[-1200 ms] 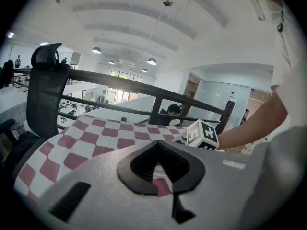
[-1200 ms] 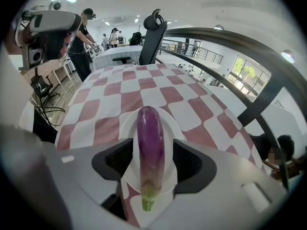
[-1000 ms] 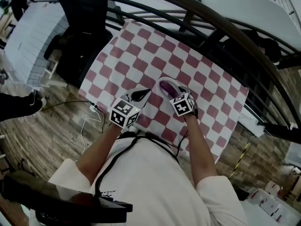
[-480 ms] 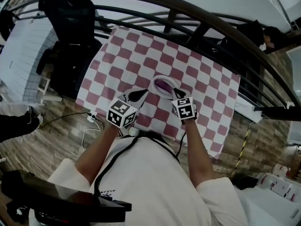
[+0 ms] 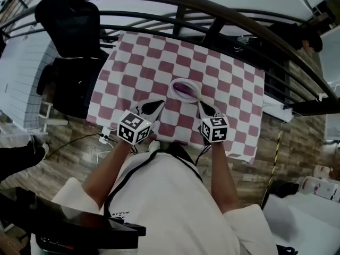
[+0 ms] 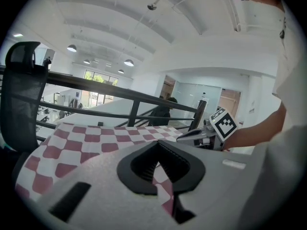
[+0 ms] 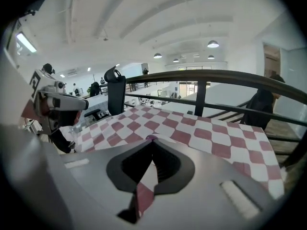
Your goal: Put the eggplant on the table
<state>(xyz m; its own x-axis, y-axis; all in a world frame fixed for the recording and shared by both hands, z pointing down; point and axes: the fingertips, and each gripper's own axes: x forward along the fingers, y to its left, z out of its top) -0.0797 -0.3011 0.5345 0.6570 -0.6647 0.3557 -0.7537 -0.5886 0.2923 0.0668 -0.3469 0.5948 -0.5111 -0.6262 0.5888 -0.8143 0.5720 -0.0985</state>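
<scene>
Eggplant (image 5: 186,93) sits in the dish (image 5: 176,85) on the table (image 5: 138,57), while left gripper (image 5: 158,105) and right gripper (image 5: 203,106) flank it, both pinched closed and empty, probably not gripping yet.

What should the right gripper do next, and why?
Probably open the right gripper: its jaws are shut on nothing, short of the white dish, and the eggplant lies in that dish, not on the checked tablecloth.

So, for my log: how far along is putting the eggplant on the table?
Looks done: the eggplant lies in a white dish on the checked table. In hand: nothing; left claw and right claw shut, empty. Left: nothing, unless it must leave the dish.
</scene>
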